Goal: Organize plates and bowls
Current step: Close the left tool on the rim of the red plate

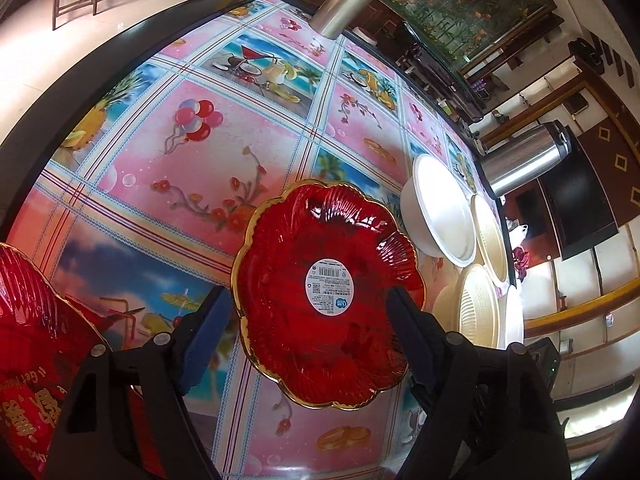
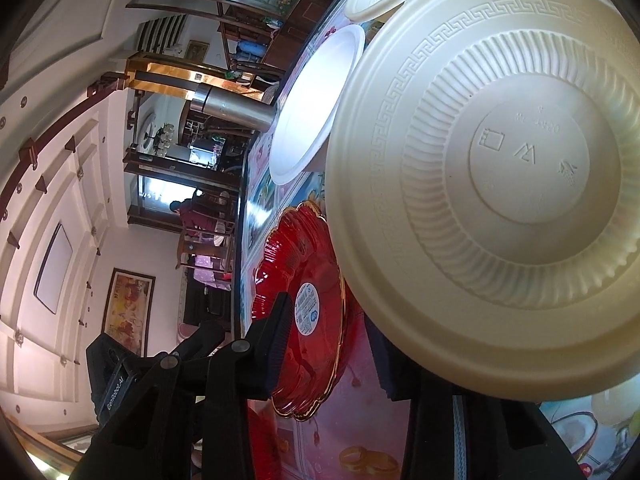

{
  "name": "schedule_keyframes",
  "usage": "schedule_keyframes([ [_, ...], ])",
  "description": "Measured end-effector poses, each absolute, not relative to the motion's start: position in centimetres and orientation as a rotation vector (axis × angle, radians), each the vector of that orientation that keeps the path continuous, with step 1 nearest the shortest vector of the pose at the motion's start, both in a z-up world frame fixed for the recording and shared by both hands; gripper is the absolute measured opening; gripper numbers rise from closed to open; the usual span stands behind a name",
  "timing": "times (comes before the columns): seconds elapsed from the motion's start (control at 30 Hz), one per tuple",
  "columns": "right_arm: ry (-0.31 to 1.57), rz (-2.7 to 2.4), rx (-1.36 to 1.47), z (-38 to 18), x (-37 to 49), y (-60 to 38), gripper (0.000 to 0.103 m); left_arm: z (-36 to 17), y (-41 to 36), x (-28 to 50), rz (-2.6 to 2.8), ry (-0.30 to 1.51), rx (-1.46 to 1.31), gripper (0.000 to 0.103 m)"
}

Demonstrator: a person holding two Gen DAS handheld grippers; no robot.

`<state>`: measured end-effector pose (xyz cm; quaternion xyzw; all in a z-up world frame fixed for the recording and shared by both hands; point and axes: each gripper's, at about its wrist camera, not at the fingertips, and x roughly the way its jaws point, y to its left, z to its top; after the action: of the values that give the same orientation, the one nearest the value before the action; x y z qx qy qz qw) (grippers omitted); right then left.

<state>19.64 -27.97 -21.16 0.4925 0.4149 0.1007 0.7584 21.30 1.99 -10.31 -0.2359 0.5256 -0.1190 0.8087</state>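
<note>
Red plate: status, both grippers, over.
Left hand-held gripper open, straddling the red plate, which lies on the table. Right hand-held gripper apparently shut on cream bowl. White bowl beside.

Cream bowl (image 2: 500,168) crowds the red plate (image 1: 328,296); open tablecloth (image 1: 180,168) lies beyond.

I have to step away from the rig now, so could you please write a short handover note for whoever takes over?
Left gripper: open, fingers either side of the red scalloped plate, which lies on the patterned tablecloth; one finger overlaps its rim, no grip visible.
Right gripper: a cream bowl fills its view, tilted; whether it is gripped cannot be told.
Elsewhere: white bowl and more cream bowls clustered by the table edge; another red item at the left.
Done: light bowls roughly grouped.
Left: stack bowls, group the red plates.
</note>
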Motion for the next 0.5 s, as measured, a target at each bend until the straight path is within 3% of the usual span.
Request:
schedule_keyframes([
  [0.13,0.922,0.216,1.066,-21.6,19.7,-28.1,0.025,-10.4,1.9,21.2,-0.249,1.134,-0.501,0.075],
  [0.3,0.912,0.208,1.043,-21.5,19.4,-28.2,0.023,-10.5,1.8,21.1,-0.225,1.155,-0.490,0.075],
  [0.5,0.908,0.188,1.011,-21.4,19.2,-28.3,0.012,-10.0,0.3,20.4,-0.216,1.174,-0.416,0.075],
])
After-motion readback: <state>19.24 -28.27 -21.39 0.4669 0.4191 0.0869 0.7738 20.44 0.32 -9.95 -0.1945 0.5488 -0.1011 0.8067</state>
